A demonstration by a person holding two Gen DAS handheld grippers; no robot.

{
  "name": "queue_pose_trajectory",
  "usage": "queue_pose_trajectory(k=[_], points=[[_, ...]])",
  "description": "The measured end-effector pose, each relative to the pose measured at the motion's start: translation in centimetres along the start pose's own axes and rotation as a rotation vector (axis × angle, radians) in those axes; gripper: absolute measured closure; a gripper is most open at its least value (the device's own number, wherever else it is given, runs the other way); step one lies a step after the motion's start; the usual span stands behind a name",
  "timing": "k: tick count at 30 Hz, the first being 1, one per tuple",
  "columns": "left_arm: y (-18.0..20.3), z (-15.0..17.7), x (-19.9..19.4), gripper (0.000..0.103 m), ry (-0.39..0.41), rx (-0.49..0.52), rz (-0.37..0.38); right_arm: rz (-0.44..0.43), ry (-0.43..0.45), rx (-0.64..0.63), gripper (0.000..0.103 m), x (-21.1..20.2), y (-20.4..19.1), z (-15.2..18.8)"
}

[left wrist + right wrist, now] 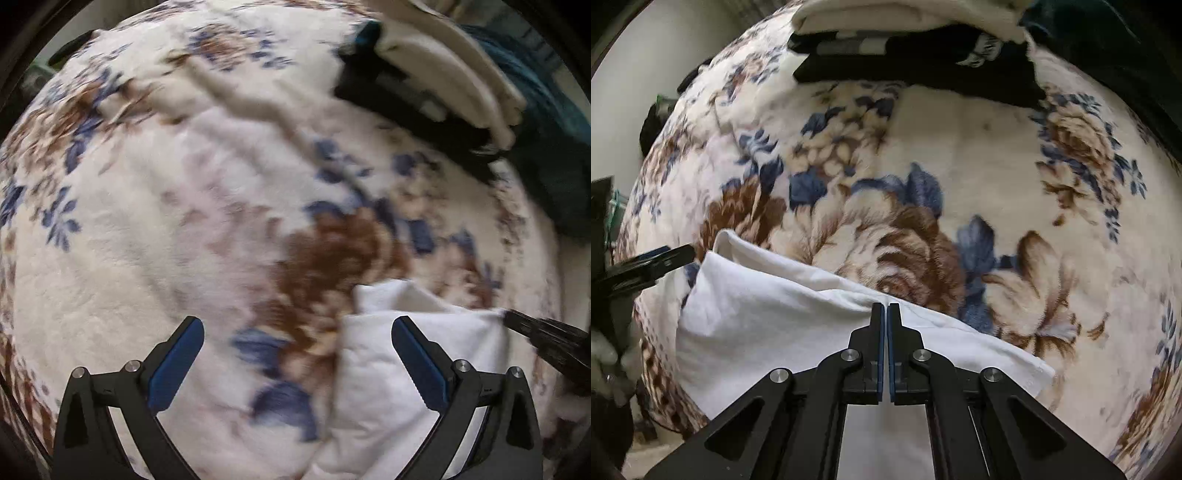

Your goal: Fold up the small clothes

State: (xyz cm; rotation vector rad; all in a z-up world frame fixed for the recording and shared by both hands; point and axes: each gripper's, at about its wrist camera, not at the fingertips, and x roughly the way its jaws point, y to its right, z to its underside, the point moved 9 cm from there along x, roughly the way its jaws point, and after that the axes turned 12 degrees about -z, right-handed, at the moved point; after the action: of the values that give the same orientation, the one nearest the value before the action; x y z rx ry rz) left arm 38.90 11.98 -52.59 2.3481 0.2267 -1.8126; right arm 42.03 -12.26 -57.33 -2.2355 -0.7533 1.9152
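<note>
A white folded garment (764, 325) lies on a floral blanket (979, 155). My right gripper (886, 308) is shut on the garment's far edge, with the cloth pinched between its blue pads. In the left wrist view the same white garment (373, 369) lies at the lower right. My left gripper (297, 328) is open and holds nothing; its right finger (421, 362) hovers over the garment, its left finger (177, 362) over bare blanket. The right gripper's tip (532, 328) shows at the garment's right corner. The left gripper's finger (653, 264) shows at the left of the right wrist view.
A stack of folded clothes, cream (905, 14) on black (923, 62), lies at the blanket's far edge; it also shows in the left wrist view (443, 70). A dark teal cloth (546, 122) lies beside it. The floral blanket (147, 221) spreads wide to the left.
</note>
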Motion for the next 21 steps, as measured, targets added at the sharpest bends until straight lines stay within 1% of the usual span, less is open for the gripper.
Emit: queue_pose_trajectory(k=[2,4,5,6,7,8,9,10,11,13,15,17,19,21], points=[[2.0,0.1,0.1,0.000,-0.007,0.051,0.008,0.013,0.011,0.022,0.102,-0.5,0.8,-0.1],[3.7,0.5,1.2,0.000,-0.020,0.136,-0.025,0.022,0.020,0.050,0.102,-0.7,1.5,-0.1],[4.3,0.8,1.7,0.001,-0.037,0.177,-0.019,0.033,0.024,0.059,0.102,-0.8,1.8,-0.3],[5.4,0.7,2.6,0.011,-0.066,0.215,-0.009,0.033,0.023,0.066,0.102,-0.6,2.0,-0.3],[6.1,1.0,2.9,0.019,-0.079,0.235,0.009,0.022,0.030,0.086,0.102,-0.8,2.2,-0.5],[7.0,1.0,3.3,0.060,-0.089,0.257,0.042,0.010,0.033,0.099,0.102,-0.4,2.2,-0.5],[7.5,1.0,3.6,0.094,-0.099,0.278,0.057,-0.002,0.027,0.106,0.102,0.0,2.1,-0.6],[7.9,0.9,3.6,0.094,-0.099,0.295,0.067,-0.009,0.026,0.109,0.102,-0.1,2.0,-0.7],[8.0,0.5,3.2,0.094,-0.078,0.311,0.081,-0.018,0.026,0.109,0.102,-0.1,1.8,-0.7],[8.0,0.1,2.4,0.095,-0.064,0.326,0.113,-0.039,0.022,0.099,0.102,-0.2,1.1,-0.6],[7.9,-0.7,1.7,0.095,-0.050,0.324,0.129,-0.048,0.013,0.071,0.102,-0.4,0.2,-0.6],[7.4,-1.4,2.0,0.095,-0.058,0.322,0.139,-0.066,0.002,0.061,0.102,-0.4,-0.2,-0.5],[7.1,-1.7,3.1,0.095,-0.087,0.299,0.153,-0.066,-0.003,0.055,0.102,-0.3,-0.2,-0.4],[6.7,-2.1,4.5,0.094,-0.113,0.254,0.155,-0.060,-0.007,0.061,0.102,0.0,0.1,-0.4]])
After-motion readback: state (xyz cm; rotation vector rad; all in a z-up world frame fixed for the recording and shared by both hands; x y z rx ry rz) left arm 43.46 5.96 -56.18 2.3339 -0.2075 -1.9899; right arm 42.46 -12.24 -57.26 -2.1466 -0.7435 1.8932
